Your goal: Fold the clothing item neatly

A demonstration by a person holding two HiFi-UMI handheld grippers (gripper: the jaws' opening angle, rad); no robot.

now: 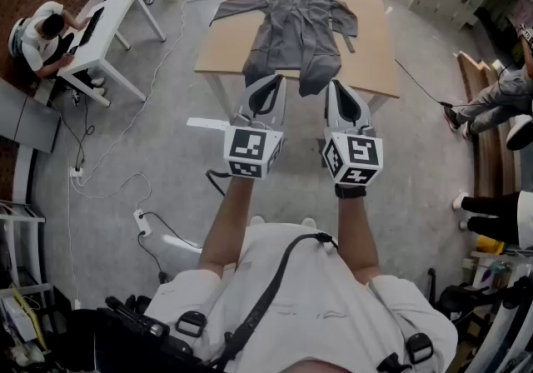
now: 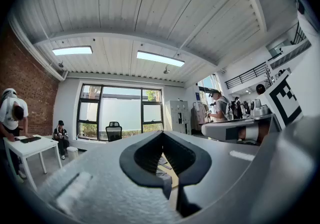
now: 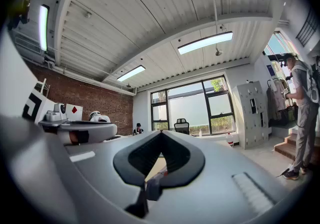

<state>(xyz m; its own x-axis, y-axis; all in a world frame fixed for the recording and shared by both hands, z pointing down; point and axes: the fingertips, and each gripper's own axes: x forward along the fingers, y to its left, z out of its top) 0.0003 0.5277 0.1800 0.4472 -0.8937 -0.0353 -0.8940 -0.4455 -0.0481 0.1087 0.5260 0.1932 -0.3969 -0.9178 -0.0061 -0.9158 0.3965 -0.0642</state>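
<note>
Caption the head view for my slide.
Left gripper and right gripper, jaws shut and empty, held level short of the wooden table where a grey robe lies spread out, unfolded.

A light wooden counter point(image 1: 375, 47) with white legs stands on a grey concrete floor point(image 1: 158, 105), seen from the head view past its near long edge. One thing lies on it: a grey long-sleeved garment point(image 1: 296, 30), spread flat and lengthwise across the middle of the top. Its collar points toward the far edge. The left sleeve point(image 1: 237, 7) angles out toward the counter's left side, and the right sleeve point(image 1: 343, 20) bends out toward the right. The hem point(image 1: 316, 80) reaches the near edge and seems to droop slightly over it. Bare wood shows on both sides of the cloth, wider on the right. On the floor left of the counter, white cables point(image 1: 108, 184) trail to a power strip point(image 1: 141, 221).
</note>
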